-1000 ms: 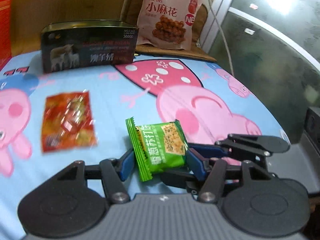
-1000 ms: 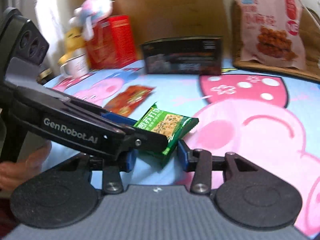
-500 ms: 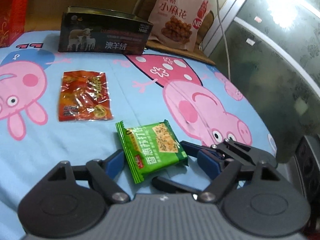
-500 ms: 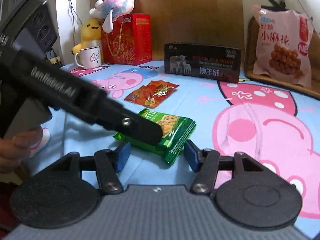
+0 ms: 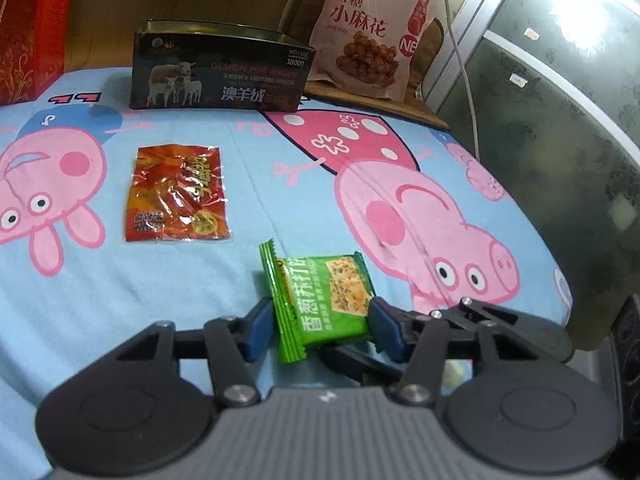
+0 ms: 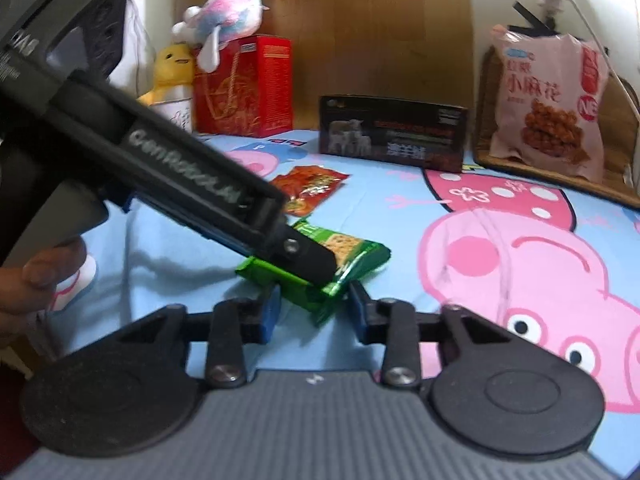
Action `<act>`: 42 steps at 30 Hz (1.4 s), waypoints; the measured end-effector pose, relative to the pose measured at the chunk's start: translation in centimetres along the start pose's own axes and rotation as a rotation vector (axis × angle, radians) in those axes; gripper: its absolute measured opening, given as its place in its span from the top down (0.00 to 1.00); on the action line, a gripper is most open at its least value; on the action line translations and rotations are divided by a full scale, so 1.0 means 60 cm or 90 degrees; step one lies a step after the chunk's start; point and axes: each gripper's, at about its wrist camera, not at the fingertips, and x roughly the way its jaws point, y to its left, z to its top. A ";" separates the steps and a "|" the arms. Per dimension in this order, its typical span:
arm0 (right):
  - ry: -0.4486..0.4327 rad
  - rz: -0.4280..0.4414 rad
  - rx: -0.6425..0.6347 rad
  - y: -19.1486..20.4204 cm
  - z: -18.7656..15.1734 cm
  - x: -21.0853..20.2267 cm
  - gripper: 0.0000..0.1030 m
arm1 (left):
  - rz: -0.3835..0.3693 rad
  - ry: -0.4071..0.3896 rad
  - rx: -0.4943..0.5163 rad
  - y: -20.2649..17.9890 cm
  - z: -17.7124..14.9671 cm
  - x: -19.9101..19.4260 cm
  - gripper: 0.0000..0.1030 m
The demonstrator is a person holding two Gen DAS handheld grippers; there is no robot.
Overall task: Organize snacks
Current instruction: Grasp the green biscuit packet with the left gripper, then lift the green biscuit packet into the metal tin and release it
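Observation:
A green cracker packet [image 5: 320,300] lies on the Peppa Pig cloth between the blue pads of my left gripper [image 5: 320,330], whose jaws stand close at its two sides. In the right wrist view the same packet [image 6: 352,256] lies just ahead of my right gripper [image 6: 314,312], which is open with its near corner between the fingers. The left gripper's black arm [image 6: 192,196] crosses over the packet. A red snack packet [image 5: 176,194] lies flat to the far left; it also shows in the right wrist view [image 6: 310,188].
A dark open box with sheep on it [image 5: 220,76] stands at the back. A pink snack bag [image 5: 372,32] leans behind it on a wooden stand. A red carton [image 6: 244,88], plush toys and a mug stand at the back left. The table edge [image 5: 560,280] drops off at right.
Both grippers have drawn in around the green packet. The left pads have closed from wide apart to the packet's sides. The left arm now lies across the packet in the right view.

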 end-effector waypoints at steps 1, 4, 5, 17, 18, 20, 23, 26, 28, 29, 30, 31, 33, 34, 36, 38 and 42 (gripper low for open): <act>-0.003 0.002 0.010 -0.003 -0.001 -0.002 0.63 | -0.003 -0.005 0.000 -0.001 0.002 -0.004 0.51; -0.008 -0.002 0.004 0.001 -0.002 -0.004 0.64 | 0.001 -0.016 0.013 -0.005 0.007 -0.007 0.51; -0.009 -0.001 0.006 0.001 -0.002 -0.004 0.64 | 0.001 -0.014 0.012 -0.004 0.007 -0.005 0.51; -0.039 -0.030 -0.003 -0.004 0.025 -0.003 0.65 | -0.016 -0.055 0.032 0.002 0.031 -0.006 0.50; -0.037 -0.029 -0.002 -0.006 0.030 0.002 0.65 | -0.016 -0.056 0.029 0.007 0.036 -0.004 0.50; -0.030 -0.027 0.002 -0.010 0.042 0.015 0.65 | -0.018 -0.058 0.021 0.018 0.050 0.000 0.50; -0.028 -0.026 0.008 -0.015 0.062 0.034 0.65 | -0.018 -0.065 0.022 0.032 0.076 0.003 0.50; -0.030 -0.027 0.005 -0.022 0.087 0.053 0.65 | -0.008 -0.081 0.031 0.040 0.103 0.004 0.50; -0.036 -0.021 0.009 -0.032 0.104 0.068 0.65 | 0.000 -0.096 0.037 0.046 0.126 0.003 0.50; -0.041 -0.018 0.013 -0.036 0.114 0.076 0.65 | 0.003 -0.104 0.040 0.050 0.137 0.003 0.50; -0.045 -0.015 0.016 -0.040 0.124 0.084 0.65 | 0.005 -0.112 0.039 0.055 0.149 0.002 0.50; -0.051 -0.013 0.019 -0.045 0.136 0.093 0.65 | 0.007 -0.121 0.038 0.061 0.163 0.001 0.50; -0.060 -0.011 0.020 -0.050 0.158 0.109 0.65 | 0.008 -0.138 0.035 0.073 0.191 0.000 0.50; -0.068 -0.012 0.017 -0.053 0.170 0.118 0.65 | 0.008 -0.146 0.032 0.079 0.208 0.000 0.50; -0.081 -0.014 0.014 -0.060 0.195 0.136 0.65 | 0.006 -0.161 0.023 0.089 0.242 0.002 0.49; -0.094 -0.023 0.008 -0.068 0.221 0.154 0.65 | 0.003 -0.172 0.019 0.095 0.279 0.013 0.46; -0.097 -0.059 -0.010 -0.091 0.262 0.200 0.65 | 0.023 -0.181 0.025 0.097 0.342 0.060 0.41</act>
